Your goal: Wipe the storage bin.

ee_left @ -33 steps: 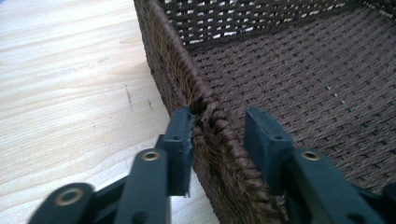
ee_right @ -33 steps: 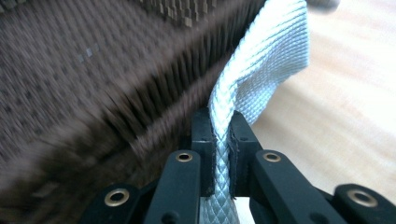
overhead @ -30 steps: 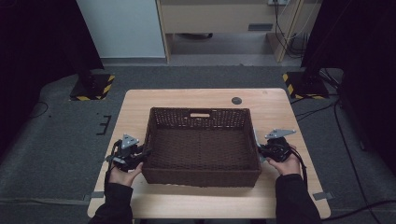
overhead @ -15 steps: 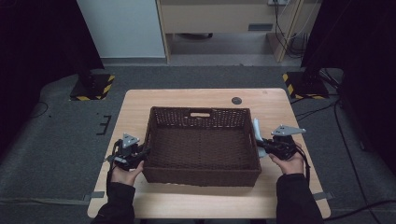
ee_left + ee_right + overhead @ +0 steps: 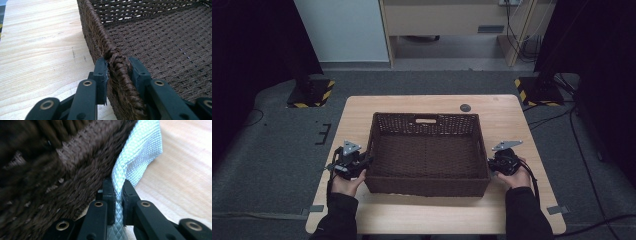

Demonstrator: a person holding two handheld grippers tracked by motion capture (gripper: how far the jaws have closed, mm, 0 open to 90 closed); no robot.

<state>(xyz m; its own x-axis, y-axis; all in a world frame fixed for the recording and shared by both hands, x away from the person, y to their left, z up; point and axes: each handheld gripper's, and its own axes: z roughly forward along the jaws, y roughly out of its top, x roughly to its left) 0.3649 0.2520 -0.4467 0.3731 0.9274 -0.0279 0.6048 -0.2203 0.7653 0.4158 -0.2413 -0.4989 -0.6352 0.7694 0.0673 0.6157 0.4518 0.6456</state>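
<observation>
Looked down on a pale wooden tabletop (image 5: pixel 512 120) with a dark brown woven basket (image 5: pixel 427 155) standing at its middle, long sides parallel to the near and far edges and a slot handle cut into the far wall. Reached in from the near edge with two dark-sleeved forearms, one at each short end of the basket. Held the left gripper (image 5: pixel 366 162) in the left hand (image 5: pixel 346 182) at the basket's left short wall, closer to the near edge of the tabletop than to the far one. Had just been closing the jaws with the braided rim between them. In the left gripper view, pressed one black pad on the outside of that rim and the other on the inside, clamped firmly on the basket. Held the right gripper (image 5: pixel 492 162) in the right hand (image 5: pixel 517 177) at the basket's right short wall, between that wall and the right edge of the tabletop. In the right gripper view, pinched a strip of pale grey woven cloth (image 5: pixel 142 150) between the two black jaws, drawn almost together on it. Ran that cloth upward from the jaws, close against the basket's dark outer wall on one side, with bare wood on the other. Left a small dark round disc (image 5: pixel 465 107) lying alone near the far edge of the tabletop, just beyond the basket's far wall and well apart from both grippers. Set the table on grey carpet (image 5: pixel 277 165), with yellow-and-black striped stand feet (image 5: pixel 312 95) past both far corners.
</observation>
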